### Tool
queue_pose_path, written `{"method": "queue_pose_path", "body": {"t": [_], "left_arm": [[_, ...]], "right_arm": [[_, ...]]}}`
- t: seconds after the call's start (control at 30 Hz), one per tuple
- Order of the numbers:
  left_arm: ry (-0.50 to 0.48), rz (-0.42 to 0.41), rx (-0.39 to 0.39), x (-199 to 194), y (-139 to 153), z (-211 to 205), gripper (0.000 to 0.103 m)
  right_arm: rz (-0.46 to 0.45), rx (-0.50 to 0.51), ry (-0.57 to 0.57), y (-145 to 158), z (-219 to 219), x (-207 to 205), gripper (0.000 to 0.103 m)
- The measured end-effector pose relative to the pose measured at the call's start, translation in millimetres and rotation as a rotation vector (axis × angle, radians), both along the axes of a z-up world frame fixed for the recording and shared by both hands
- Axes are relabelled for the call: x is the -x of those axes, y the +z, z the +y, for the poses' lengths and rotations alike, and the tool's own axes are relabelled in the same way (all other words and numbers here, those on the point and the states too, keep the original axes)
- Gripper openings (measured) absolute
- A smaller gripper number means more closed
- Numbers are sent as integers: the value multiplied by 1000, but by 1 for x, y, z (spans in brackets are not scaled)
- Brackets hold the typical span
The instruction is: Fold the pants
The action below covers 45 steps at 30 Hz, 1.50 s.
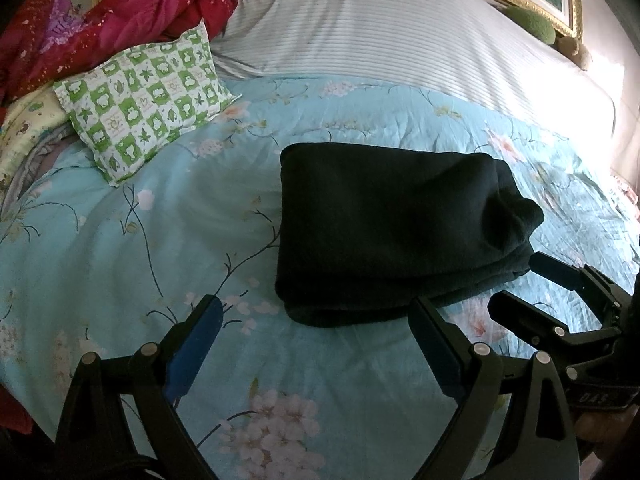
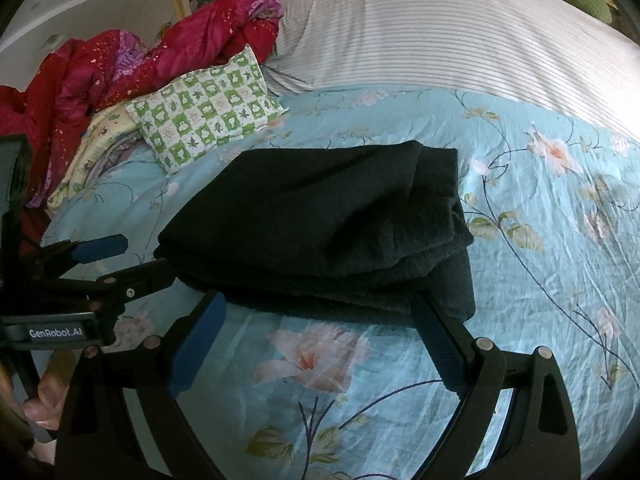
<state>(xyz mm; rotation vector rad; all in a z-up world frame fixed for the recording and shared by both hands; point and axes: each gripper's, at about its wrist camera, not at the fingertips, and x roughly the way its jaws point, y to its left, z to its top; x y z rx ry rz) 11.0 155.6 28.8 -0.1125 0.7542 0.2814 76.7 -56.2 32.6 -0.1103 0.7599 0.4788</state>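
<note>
Left gripper (image 1: 316,336) sitting at bottom of frame, jaws apart, empty. Right gripper (image 2: 320,332) likewise spread, empty, tips nearly touching the pants (image 2: 320,224). Pants lying folded mid-frame on the quilt (image 2: 540,280). Folding looking finished; next probably only smoothing or withdrawing.

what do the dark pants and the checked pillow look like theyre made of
Pants: likely thick fleece or sweatshirt knit; matte, fuzzy surface, soft bulky folds.
Pillow: probably thin woven cotton; smooth printed green-and-white checks, crisp flat edges.
</note>
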Motion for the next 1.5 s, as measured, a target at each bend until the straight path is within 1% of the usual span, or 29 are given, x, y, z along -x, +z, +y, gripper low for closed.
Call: {"method": "queue_pose_path", "body": {"t": [0.87,1.07,1.27,1.5], "left_arm": [[-11,-7,-2,0,6,-2,95],[-3,-17,8,-1,10,-1,95],[9,-19,43,-5,12,6,95],[8,-23,43,-11,13,4,95]], "right_arm": [[-12,-3,-2,7,-1,-2,95],[-23,-5,-7,13,-3,-2,95],[-22,-1,-24,15,-9,-5,96],[-19,9,-25,17,-10,-7,96]]}}
